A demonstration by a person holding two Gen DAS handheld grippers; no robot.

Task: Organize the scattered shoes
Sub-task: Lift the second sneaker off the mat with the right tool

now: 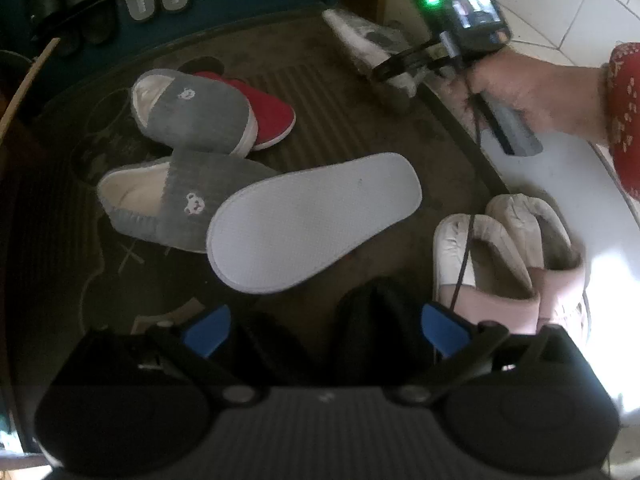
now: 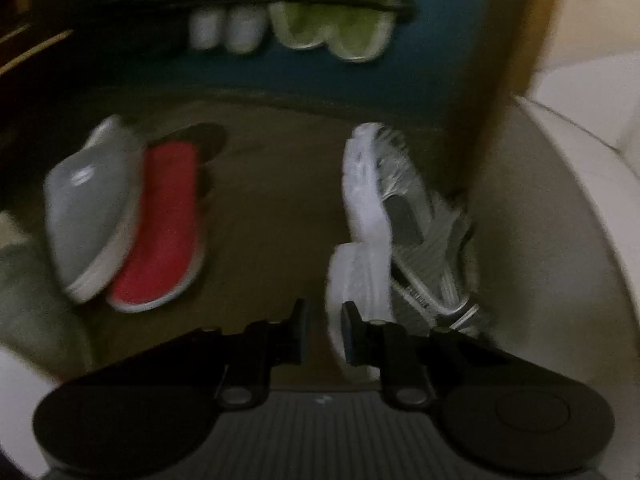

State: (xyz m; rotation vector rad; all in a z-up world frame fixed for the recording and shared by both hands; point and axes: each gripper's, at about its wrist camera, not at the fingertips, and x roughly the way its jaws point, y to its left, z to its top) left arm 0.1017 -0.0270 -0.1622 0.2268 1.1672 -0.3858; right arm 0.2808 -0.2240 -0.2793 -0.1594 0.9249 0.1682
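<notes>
Hovering at the mat's (image 1: pixel 352 120) right edge, right gripper (image 2: pixel 324 316), jaws narrowly parted and gripping nothing, sits just left of the white sandal's (image 2: pixel 360 216) heel; its long axis runs straight ahead. Left gripper (image 1: pixel 324 328), jaws wide and unloaded, is farther off.

Left tool (image 1: pixel 324 330) spread wide, right tool (image 2: pixel 324 330) narrowly parted, hand (image 1: pixel 532 92) gripping handle

— What's under it all?
— A dark brown mat (image 1: pixel 360 120) with ribbed lines and pale patterns, spread over white floor tiles (image 1: pixel 560 8).
— And behind?
— A blue panel (image 2: pixel 432 72) beside a wooden post (image 2: pixel 504 80). The right wrist view is blurred, so finer detail there is lost.
</notes>
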